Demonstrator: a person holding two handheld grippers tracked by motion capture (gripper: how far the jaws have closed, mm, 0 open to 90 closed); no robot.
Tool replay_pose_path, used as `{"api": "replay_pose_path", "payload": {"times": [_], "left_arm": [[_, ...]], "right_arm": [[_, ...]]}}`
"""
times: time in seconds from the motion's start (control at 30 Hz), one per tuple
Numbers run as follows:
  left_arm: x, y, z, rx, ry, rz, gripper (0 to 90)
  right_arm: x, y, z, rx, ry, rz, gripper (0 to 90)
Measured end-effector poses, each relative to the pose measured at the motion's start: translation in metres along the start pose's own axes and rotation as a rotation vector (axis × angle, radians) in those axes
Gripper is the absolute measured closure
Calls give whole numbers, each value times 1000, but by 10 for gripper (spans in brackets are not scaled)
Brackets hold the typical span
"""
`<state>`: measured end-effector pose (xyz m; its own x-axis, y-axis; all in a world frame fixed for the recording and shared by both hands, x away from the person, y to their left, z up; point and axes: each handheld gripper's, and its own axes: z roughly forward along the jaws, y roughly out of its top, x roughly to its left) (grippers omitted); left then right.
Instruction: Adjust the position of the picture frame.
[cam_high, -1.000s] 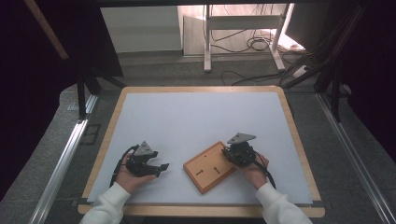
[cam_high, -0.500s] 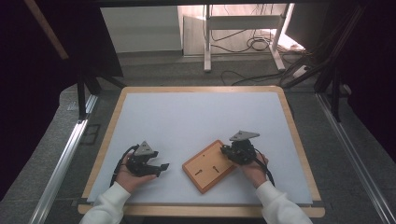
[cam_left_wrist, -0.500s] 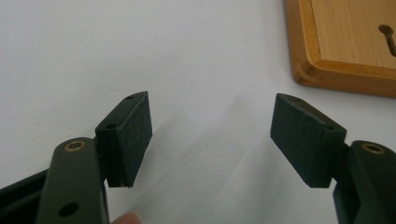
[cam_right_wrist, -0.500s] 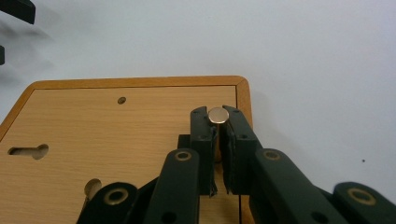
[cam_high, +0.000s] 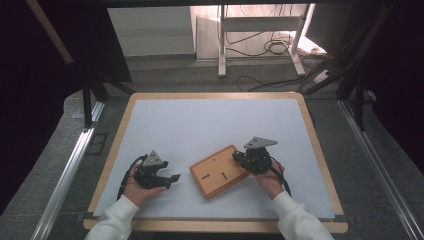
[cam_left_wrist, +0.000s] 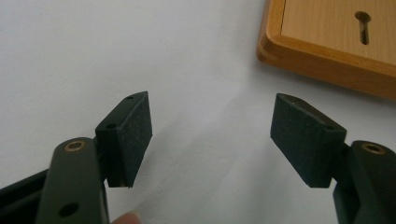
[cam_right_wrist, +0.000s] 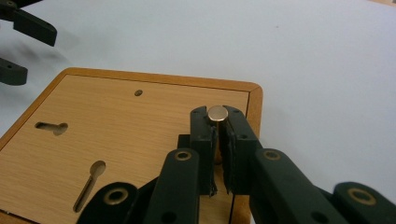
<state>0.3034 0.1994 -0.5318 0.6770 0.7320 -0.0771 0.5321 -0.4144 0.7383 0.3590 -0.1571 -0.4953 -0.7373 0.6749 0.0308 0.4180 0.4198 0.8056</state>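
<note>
High view: a wooden board lies on the counter between both hands. Left gripper view: the left gripper is spread, holding nothing. Right gripper view: the right gripper is clamped on a metal pin over the board's corner.

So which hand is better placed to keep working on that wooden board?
Right, probably. The right gripper is shut on a small metal knob at the wooden board; the left gripper stands open, off the board.

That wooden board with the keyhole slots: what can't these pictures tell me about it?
- Wooden board, high view: the underside lies against the table.
- Right gripper view: the right gripper covers the shank of a small metal knob.
- Left gripper view: the picture edge cuts off most of the board.
</note>
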Motion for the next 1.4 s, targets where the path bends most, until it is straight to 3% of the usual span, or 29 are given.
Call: {"api": "replay_pose_path", "payload": {"times": [0.27, 0.4, 0.53, 0.63, 0.73, 0.93, 0.97, 1.07, 1.1, 1.13, 1.27, 1.4], "left_arm": [[2, 0, -3, -15, 9, -15, 291], [4, 0, -6, -28, 17, -24, 291], [6, -1, -9, -45, 22, -39, 292], [7, -1, -9, -46, 24, -40, 292], [7, -1, -10, -49, 24, -39, 292], [8, -1, -10, -47, 21, -38, 292], [7, -1, -10, -47, 21, -38, 292], [7, -1, -11, -54, 22, -37, 292], [7, -1, -12, -57, 23, -39, 292], [7, -1, -12, -60, 25, -39, 292], [8, 0, -11, -57, 26, -38, 293], [8, 1, -11, -61, 26, -39, 292]], "right_arm": [[11, 9, 14, -5, 28, -41, 836], [21, 16, 29, -4, 73, -48, 836], [29, 21, 41, -5, 87, -73, 833], [31, 22, 50, 6, 101, -73, 833], [29, 21, 61, 11, 117, -40, 834], [24, 17, 68, 20, 127, -20, 806], [23, 19, 63, -12, 123, -6, 669], [23, 22, 51, -28, 93, -31, 601], [20, 21, 37, -40, 76, -29, 535], [20, 21, 37, -40, 76, -29, 535], [9, 0, 4, -15, 15, 9, 398], [2, -14, -12, -1, -3, 32, 366]]}}
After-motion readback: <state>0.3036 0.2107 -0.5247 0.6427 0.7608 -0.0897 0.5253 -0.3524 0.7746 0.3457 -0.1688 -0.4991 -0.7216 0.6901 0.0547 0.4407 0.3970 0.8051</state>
